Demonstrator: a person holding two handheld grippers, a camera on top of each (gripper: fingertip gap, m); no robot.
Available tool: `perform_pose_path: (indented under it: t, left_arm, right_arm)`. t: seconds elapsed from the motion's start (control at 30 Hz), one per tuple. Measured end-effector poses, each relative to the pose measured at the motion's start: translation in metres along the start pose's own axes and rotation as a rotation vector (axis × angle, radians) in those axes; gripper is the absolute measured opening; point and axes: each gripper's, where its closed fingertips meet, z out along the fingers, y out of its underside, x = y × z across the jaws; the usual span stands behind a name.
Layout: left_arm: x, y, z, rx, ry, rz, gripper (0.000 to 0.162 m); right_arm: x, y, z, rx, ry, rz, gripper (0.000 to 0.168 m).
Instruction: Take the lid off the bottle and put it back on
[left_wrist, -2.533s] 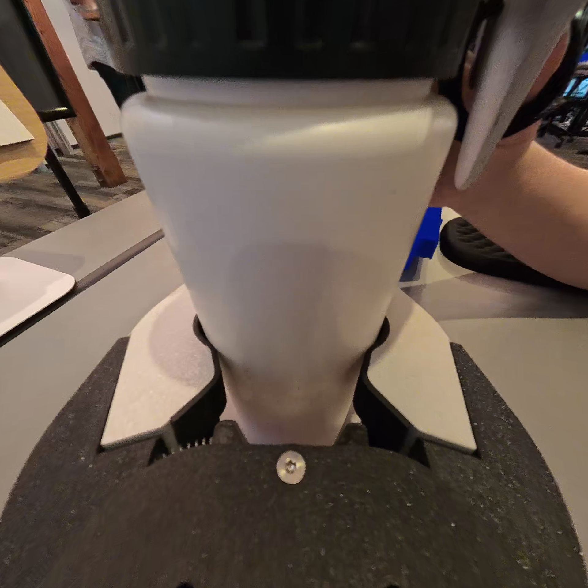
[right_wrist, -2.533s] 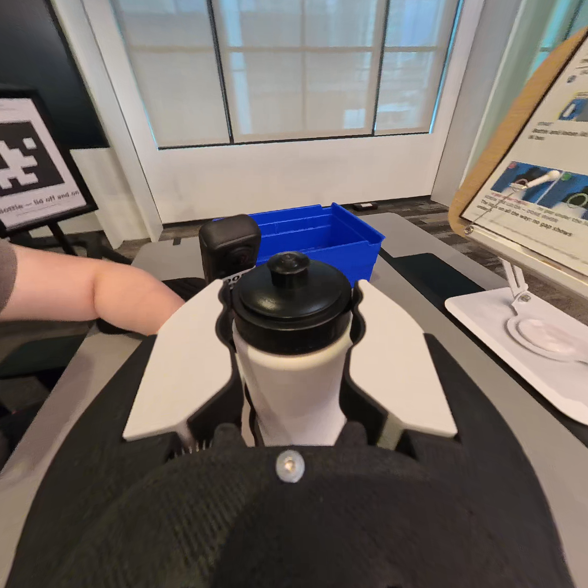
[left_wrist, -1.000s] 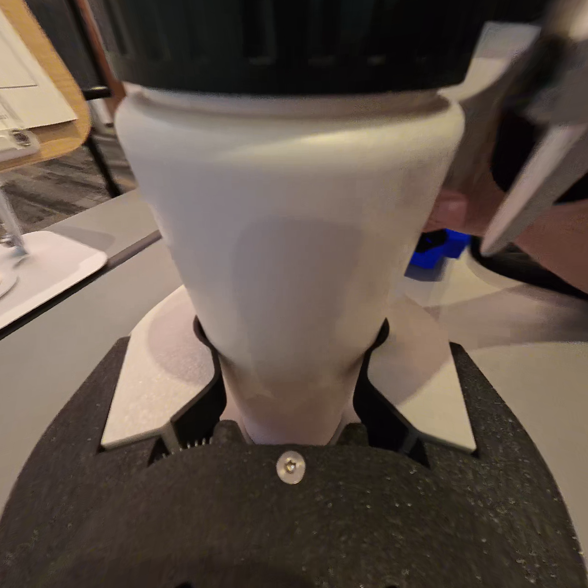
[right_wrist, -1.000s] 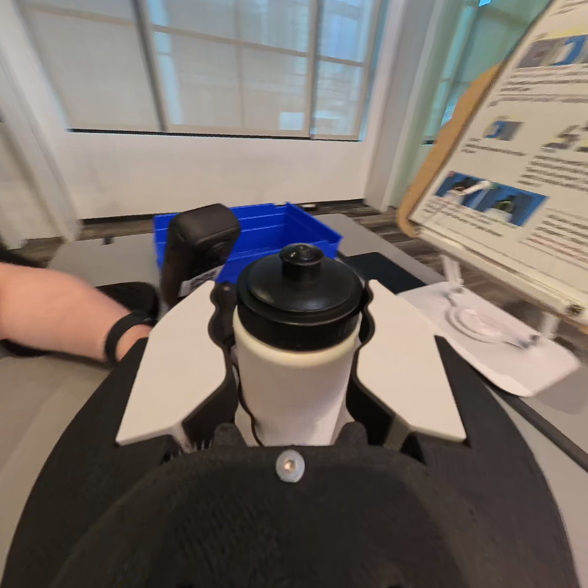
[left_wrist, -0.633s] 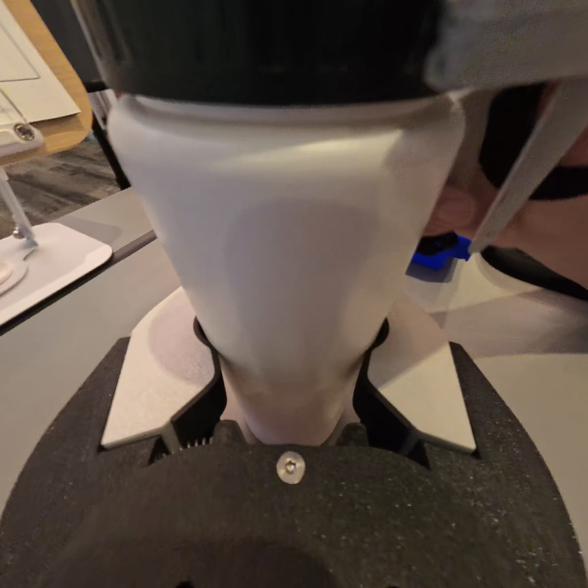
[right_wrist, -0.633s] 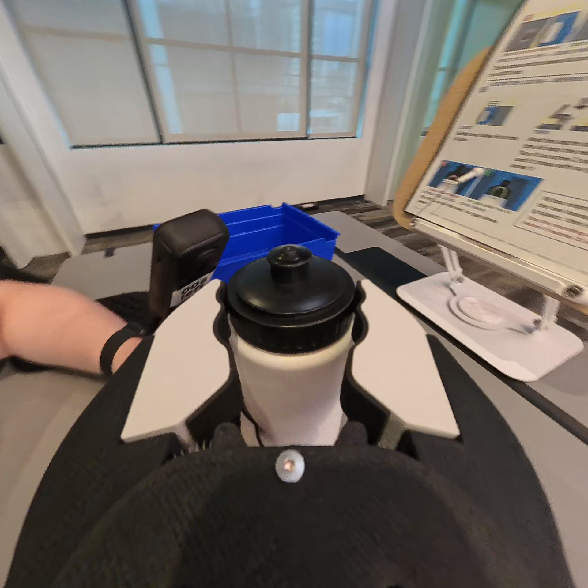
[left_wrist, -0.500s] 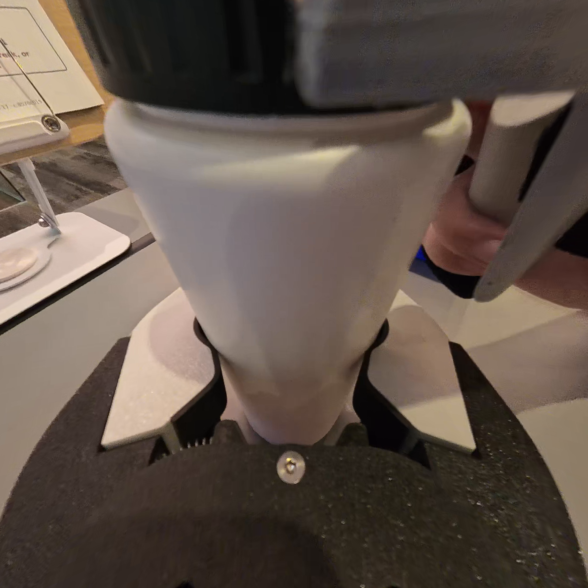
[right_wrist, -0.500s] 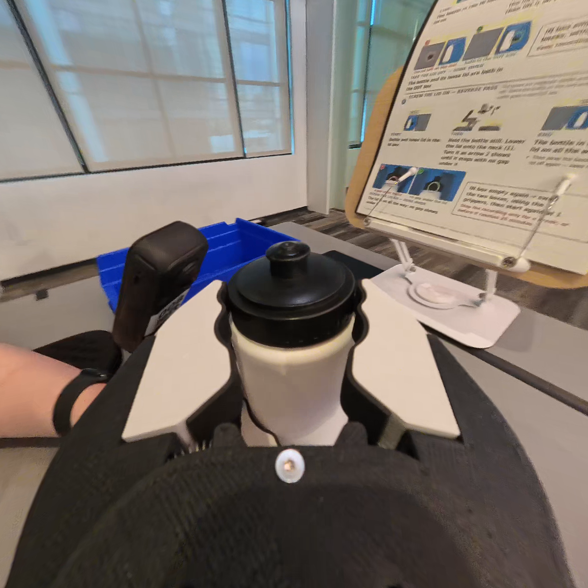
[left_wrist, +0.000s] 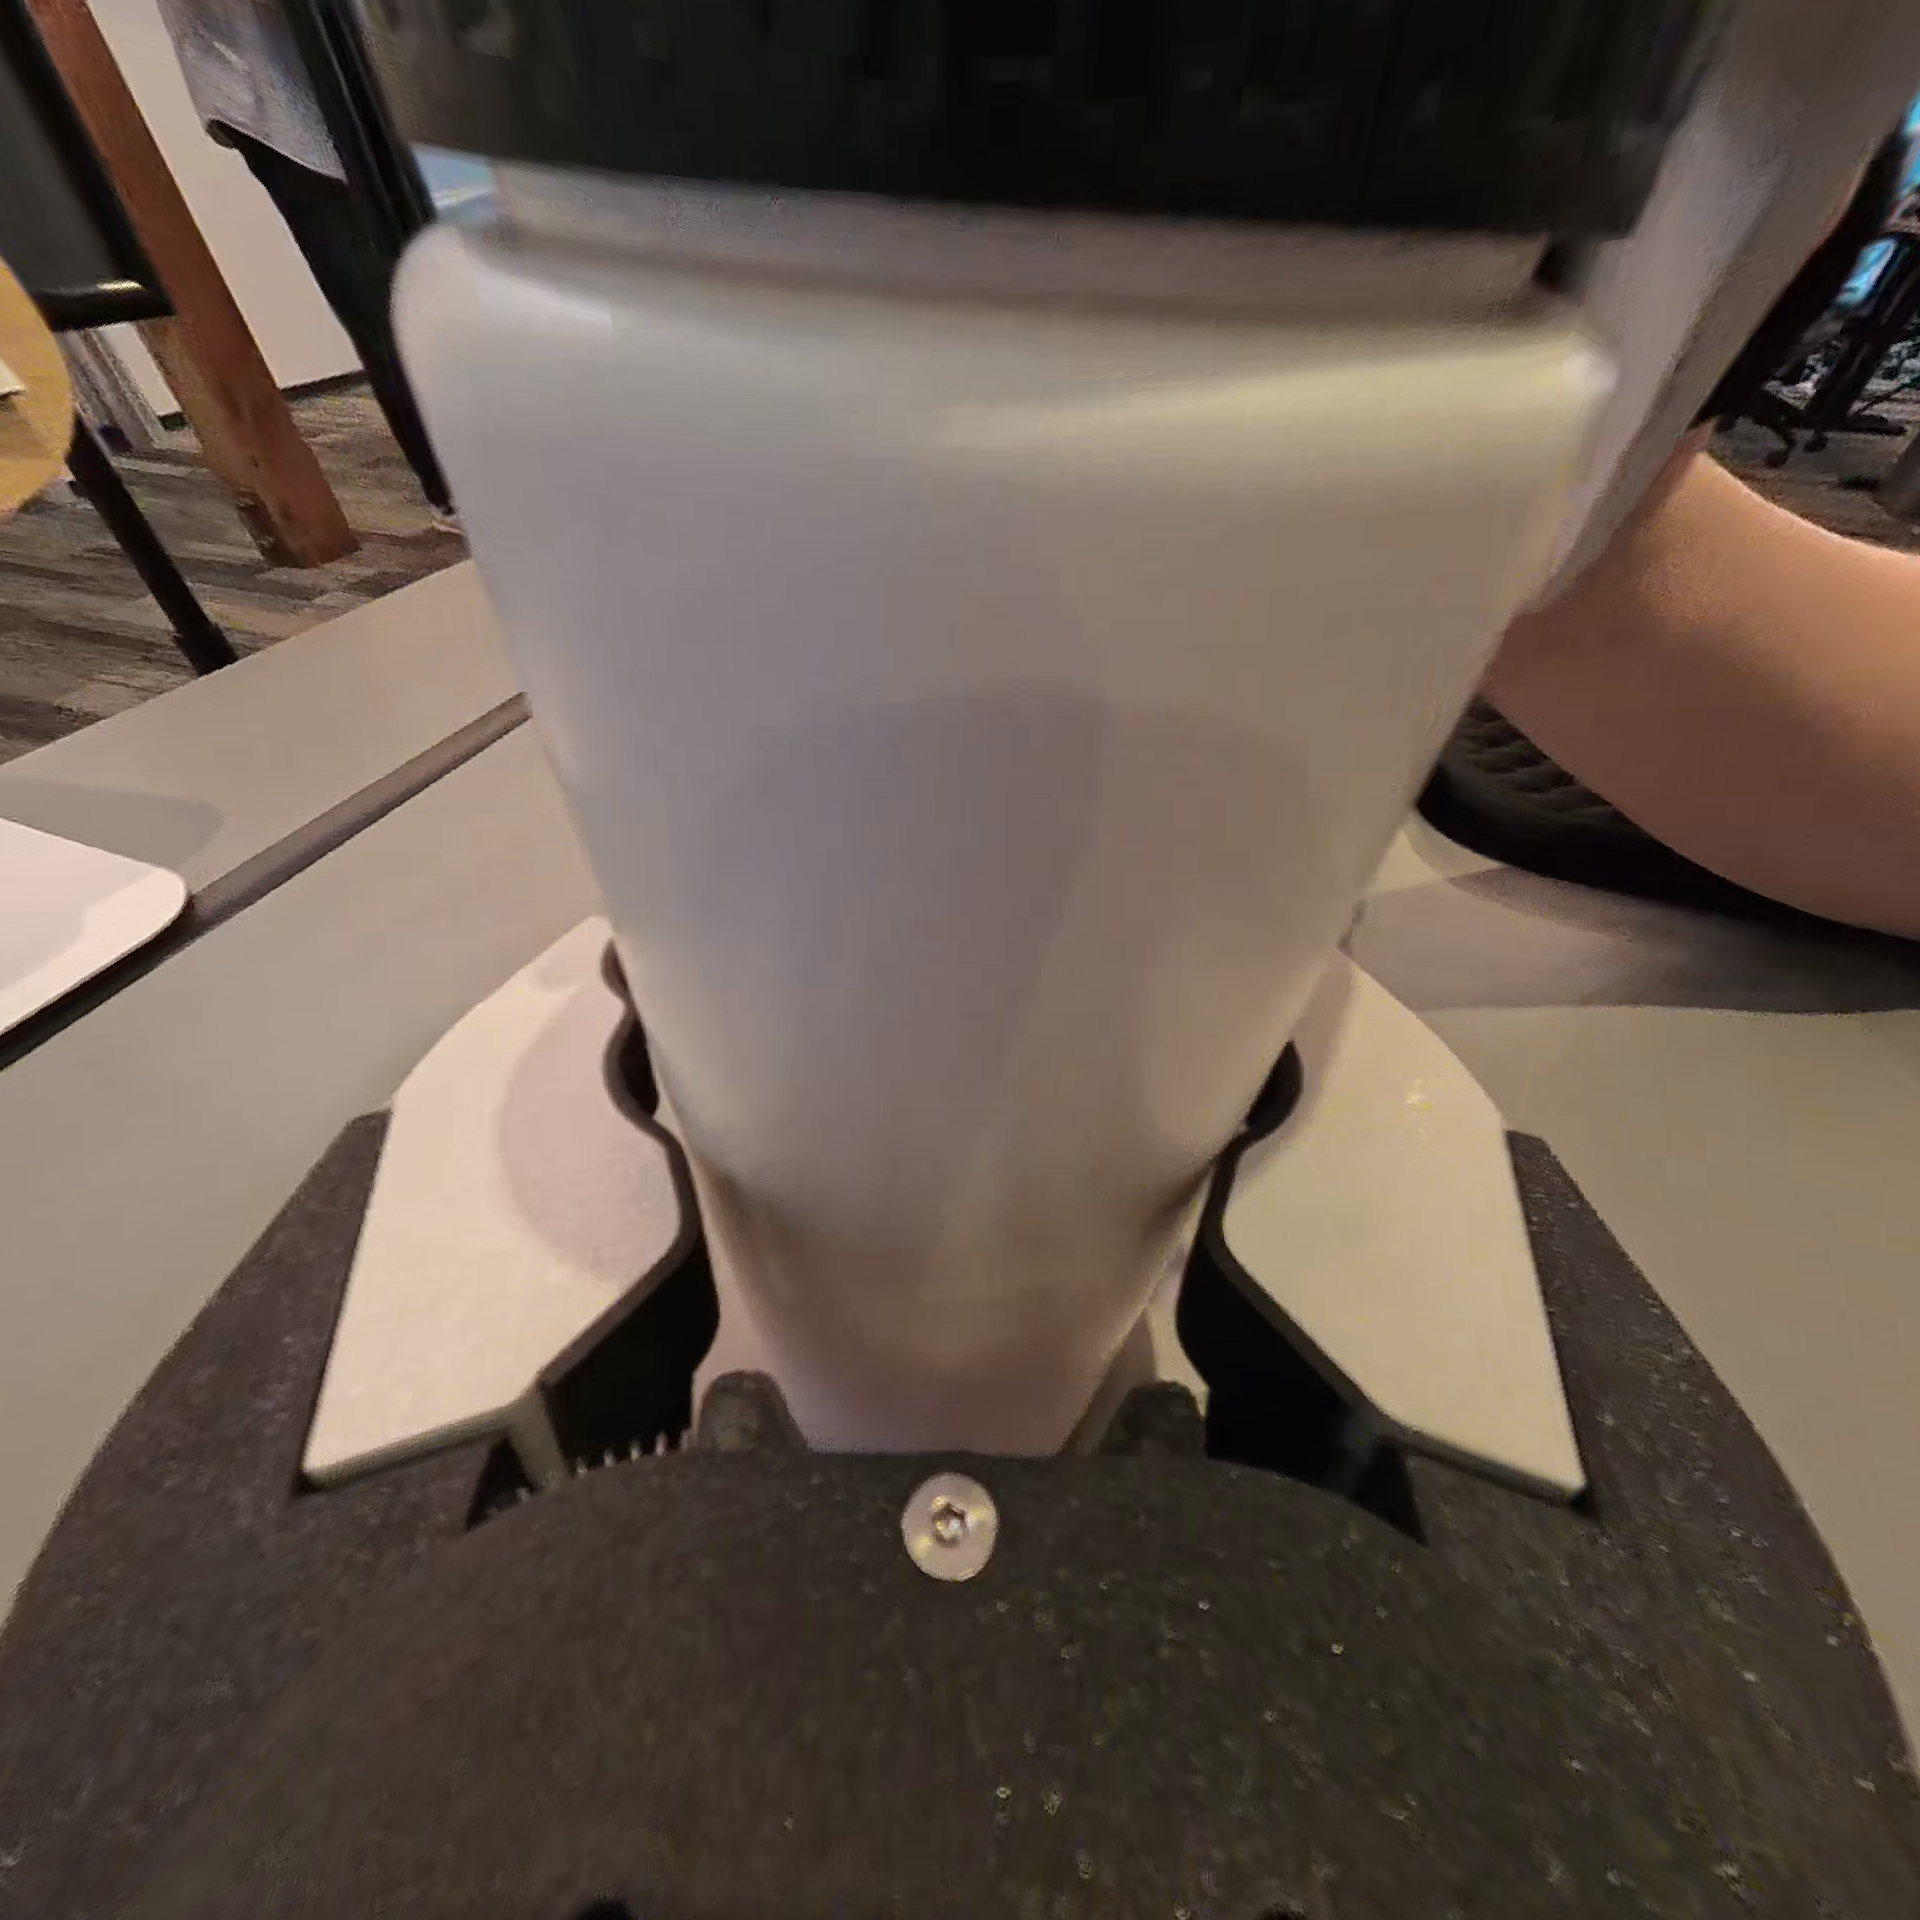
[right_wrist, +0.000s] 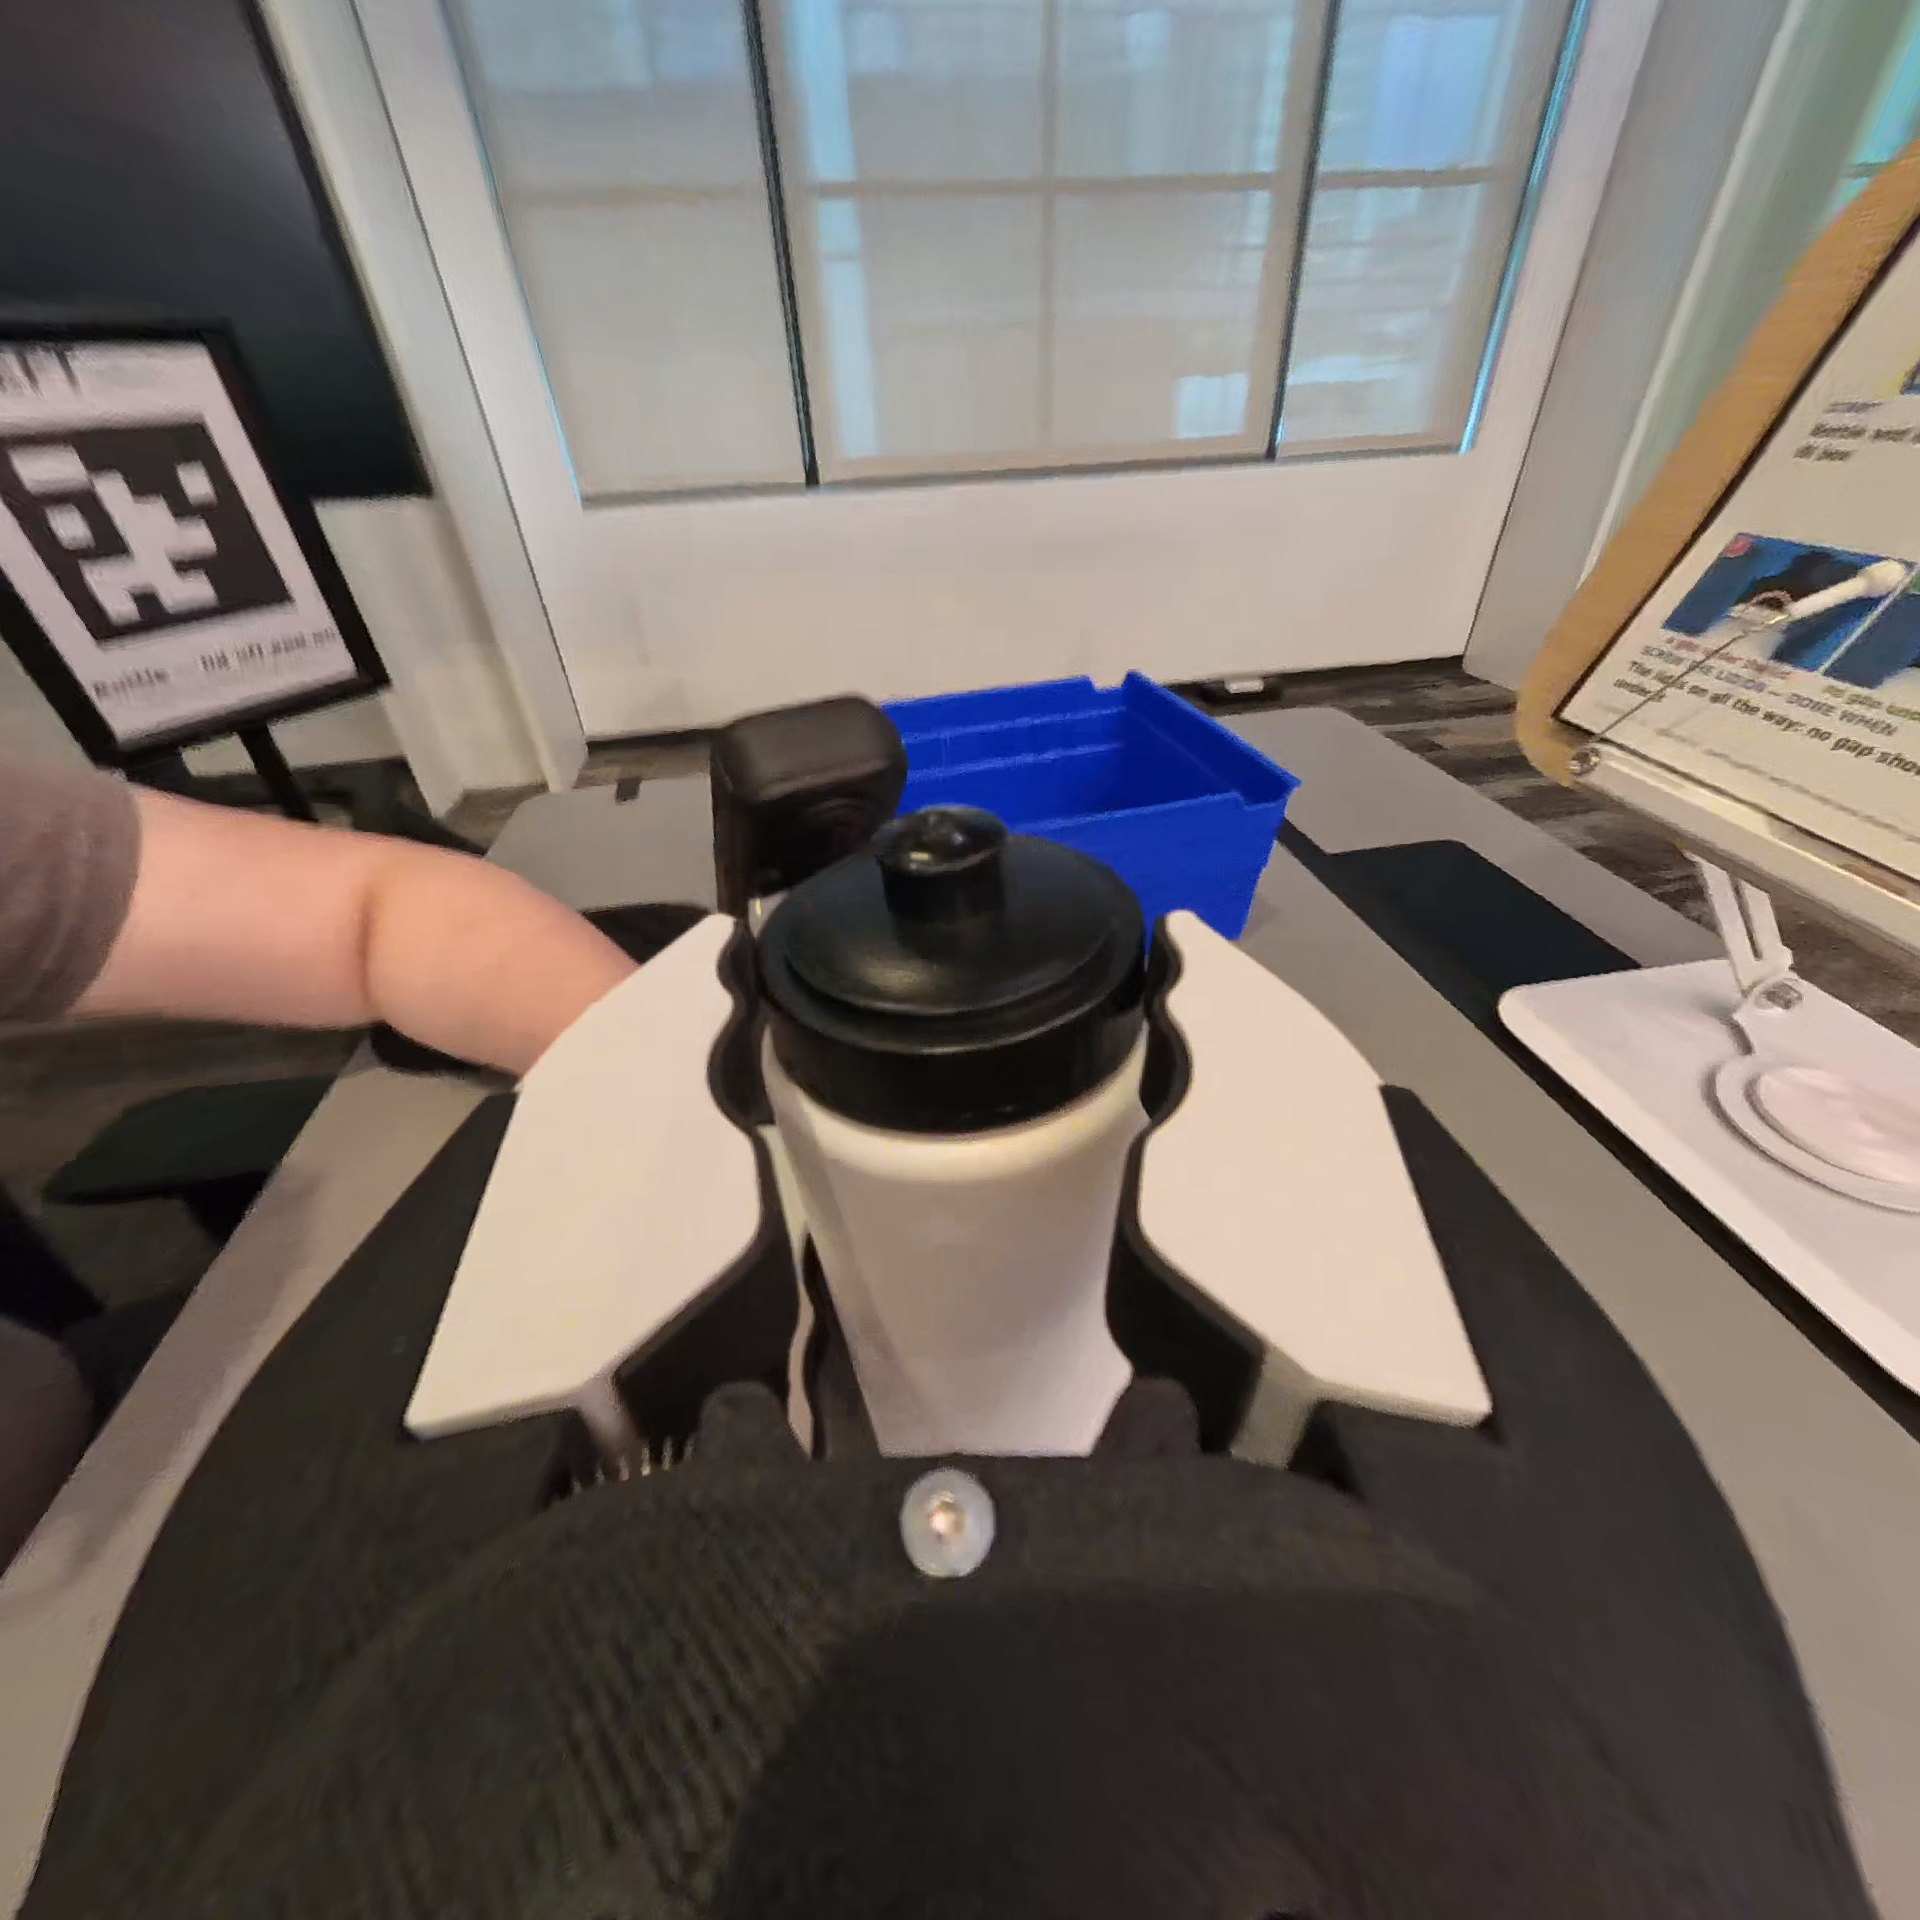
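Note:
A white bottle (left_wrist: 987, 675) stands upright with its body clamped between the fingers of my left gripper (left_wrist: 956, 1039). Its black lid (left_wrist: 987, 94) fills the top of the left wrist view. In the right wrist view my right gripper (right_wrist: 945, 987) is shut on the sides of the black lid (right_wrist: 945, 966), which sits on the white bottle (right_wrist: 956, 1247). One white finger of the right gripper shows at the upper right of the left wrist view (left_wrist: 1714, 208). The left gripper's black camera (right_wrist: 805, 790) shows behind the lid.
A blue bin (right_wrist: 1091, 790) stands on the grey table (right_wrist: 1558, 1403) behind the bottle. An instruction board (right_wrist: 1766, 582) on a white stand (right_wrist: 1714, 1122) is at the right. A framed sign (right_wrist: 156, 530) stands at the left. A person's forearm (right_wrist: 312, 935) reaches in from the left.
The right gripper turned clockwise around the lid, then swung back to about where it was 2.5 s ago. The left gripper kept its hold on the bottle and swung back too.

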Motion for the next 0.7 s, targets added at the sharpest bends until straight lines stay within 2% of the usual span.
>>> perform_pose_path:
  t: [0.13, 0.2, 0.47, 0.6, 0.7]
  left_arm:
    - [-0.001, -0.001, 0.005, -0.002, -0.015, 0.015, 0.109]
    - [-0.006, 0.001, 0.004, -0.028, -0.063, 0.031, 0.102]
    - [-0.022, 0.003, 0.000, -0.069, -0.161, -0.020, 0.100]
    - [-0.022, 0.003, 0.000, -0.068, -0.164, -0.017, 0.101]
    - [-0.018, -0.004, -0.003, -0.003, -0.122, -0.019, 0.102]
  right_arm:
    - [0.003, 0.005, 0.001, -0.050, 0.057, -0.090, 0.074]
    - [0.004, 0.005, 0.003, -0.051, 0.083, -0.097, 0.074]
    - [0.015, 0.004, 0.007, -0.031, 0.201, -0.068, 0.071]
    - [0.015, 0.004, 0.006, -0.042, 0.200, -0.076, 0.071]
    - [0.011, 0.005, 0.008, -0.028, 0.158, -0.053, 0.071]
